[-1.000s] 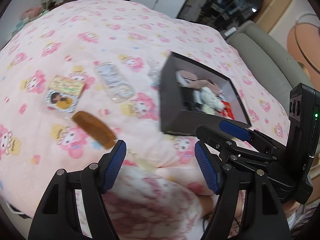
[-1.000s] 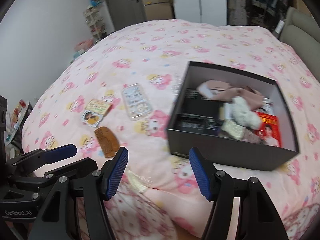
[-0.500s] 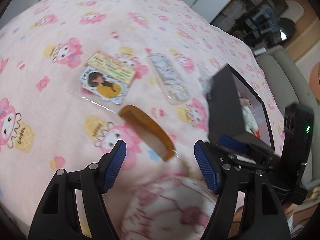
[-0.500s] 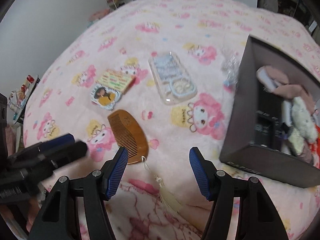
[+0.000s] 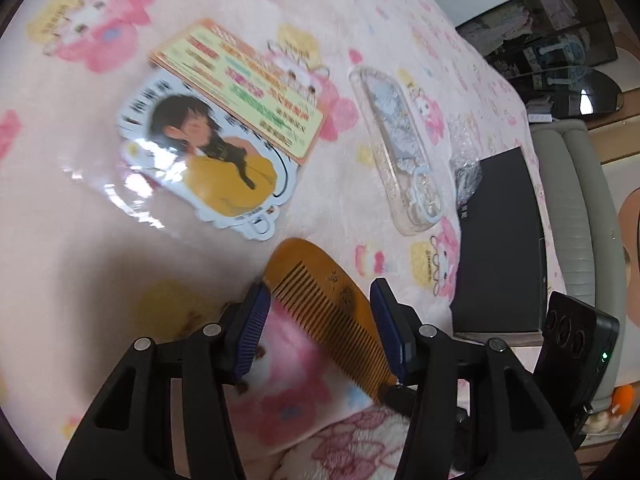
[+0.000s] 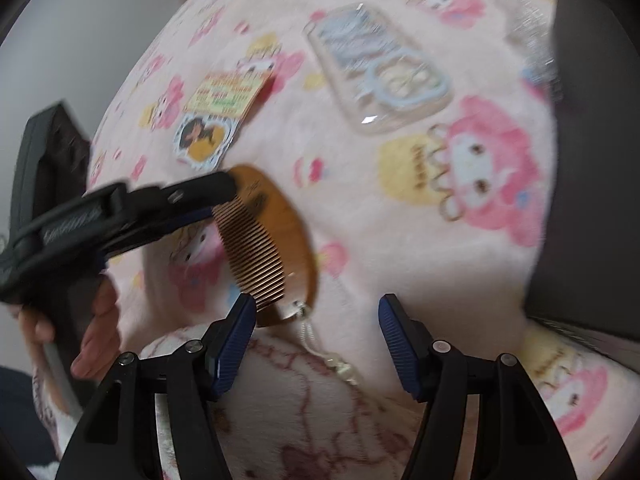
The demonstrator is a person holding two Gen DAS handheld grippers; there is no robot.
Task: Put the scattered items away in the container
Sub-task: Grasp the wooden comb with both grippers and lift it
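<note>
Amber wood, the comb [image 5: 320, 304] lies flat on the pink blanket [image 5: 80, 220], teeth toward the near-left in the left wrist view. The left gripper [image 5: 320, 322] straddles it with 1 blue pad on each side; its jaws are closing, the right pad at the comb's spine, the left pad just short of the teeth, so no firm clamp shows yet. From the right wrist view the same gripper reaches in from the left, its upper finger covering the comb's far end, and a hand [image 6: 96, 320] holds its handle. A pale tassel [image 6: 320, 344] trails from the comb's near end toward the right gripper [image 6: 318, 334].

The right gripper hangs just above the blanket with its jaws apart and nothing between them; the comb's near tip sits beside its left pad.

Beyond the comb lie 2 overlapping cards [image 5: 224, 128], 1 with a cartoon figure in yellow, inside a clear sleeve. To their right is a clear phone case [image 5: 400, 152], then a crumpled clear wrapper [image 5: 464, 156] touching the corner of the black box [image 5: 500, 240]. The box stands near the comb's right, only its outer wall showing, so its contents cannot be told. A folded pink-patterned cloth [image 6: 300, 408] bunches up under both grippers at the near edge.
</note>
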